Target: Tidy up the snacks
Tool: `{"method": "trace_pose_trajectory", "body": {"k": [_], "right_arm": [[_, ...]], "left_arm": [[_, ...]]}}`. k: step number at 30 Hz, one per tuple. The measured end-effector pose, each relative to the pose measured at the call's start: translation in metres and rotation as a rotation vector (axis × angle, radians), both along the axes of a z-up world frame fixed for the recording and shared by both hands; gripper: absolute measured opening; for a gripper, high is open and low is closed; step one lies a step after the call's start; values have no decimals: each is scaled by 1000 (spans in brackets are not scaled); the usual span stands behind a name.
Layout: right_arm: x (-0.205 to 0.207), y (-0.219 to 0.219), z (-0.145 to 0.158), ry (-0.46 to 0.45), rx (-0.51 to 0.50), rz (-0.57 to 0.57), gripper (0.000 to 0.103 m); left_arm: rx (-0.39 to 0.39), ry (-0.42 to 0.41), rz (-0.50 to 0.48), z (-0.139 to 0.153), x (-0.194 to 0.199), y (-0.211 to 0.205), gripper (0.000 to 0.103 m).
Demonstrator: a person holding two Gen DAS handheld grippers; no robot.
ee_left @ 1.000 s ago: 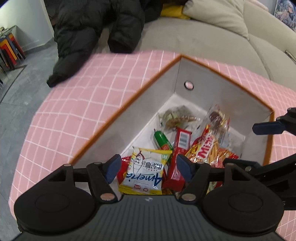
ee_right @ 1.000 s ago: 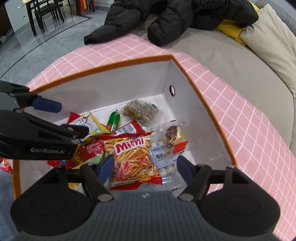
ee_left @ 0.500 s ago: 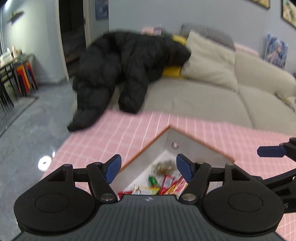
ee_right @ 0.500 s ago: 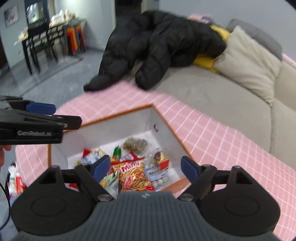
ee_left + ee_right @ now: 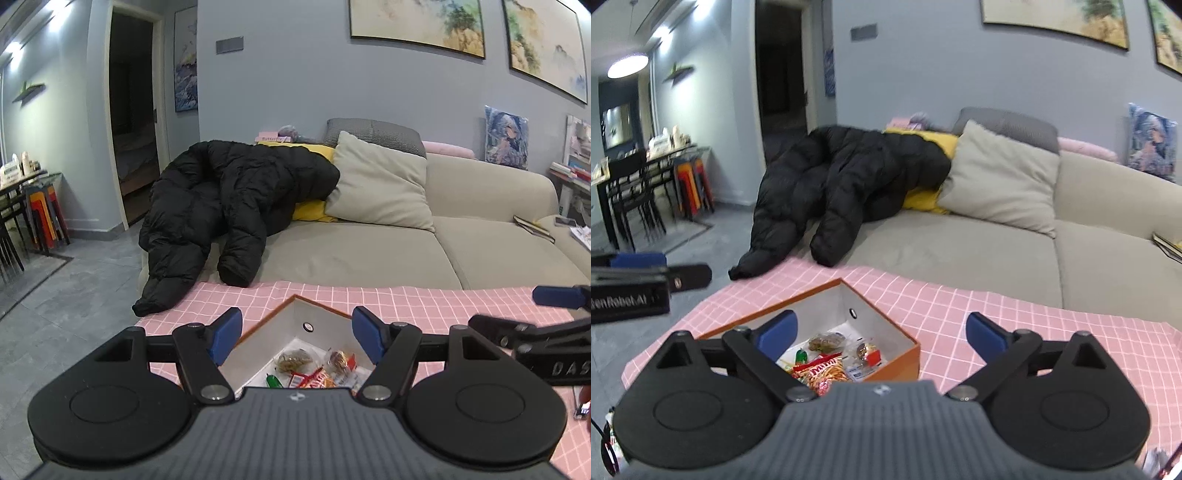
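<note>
An orange box (image 5: 897, 363) with a white inside (image 5: 325, 325) stands on the pink checked tablecloth (image 5: 960, 310). Several snack packets lie in it, among them a red Mimi stick bag (image 5: 823, 374), a green packet (image 5: 801, 356) and a clear bag of brown bits (image 5: 295, 358). My left gripper (image 5: 297, 334) hangs open above the box with nothing between its blue pads. My right gripper (image 5: 882, 334) is above the box too; its jaws are opening and hold nothing. The right gripper's fingers (image 5: 557, 297) show at the left wrist view's right edge.
Behind the table stands a beige sofa (image 5: 369, 251) with a black puffer jacket (image 5: 229, 199), a yellow cushion and a beige pillow (image 5: 380, 184). Grey floor (image 5: 66, 295), stacked stools and a dark dining table (image 5: 639, 184) lie to the left. More snack wrappers peek in at the right wrist view's lower corners.
Both grippers have lifted up and back from inside the box and tilted up toward the room. The right gripper's jaws have spread wider. The left jaws kept their gap.
</note>
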State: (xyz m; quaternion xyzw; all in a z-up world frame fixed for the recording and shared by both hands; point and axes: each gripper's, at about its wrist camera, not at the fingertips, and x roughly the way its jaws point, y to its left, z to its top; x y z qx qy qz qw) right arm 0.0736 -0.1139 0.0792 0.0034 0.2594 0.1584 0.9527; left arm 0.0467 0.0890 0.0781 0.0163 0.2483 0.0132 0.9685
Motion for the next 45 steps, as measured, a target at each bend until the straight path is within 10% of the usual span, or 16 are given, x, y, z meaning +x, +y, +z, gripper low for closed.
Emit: {"method": "trace_pose_trajectory", "body": {"k": [21,45], "right_arm": [[-75,-23,-52,81,-10,-98,97],[-59,-22,-78,159,-15,-113,97]], "left_arm": [[69,121,91,-65,-56,-26,84],[77,227,55,-87,-37,-36,85]]}}
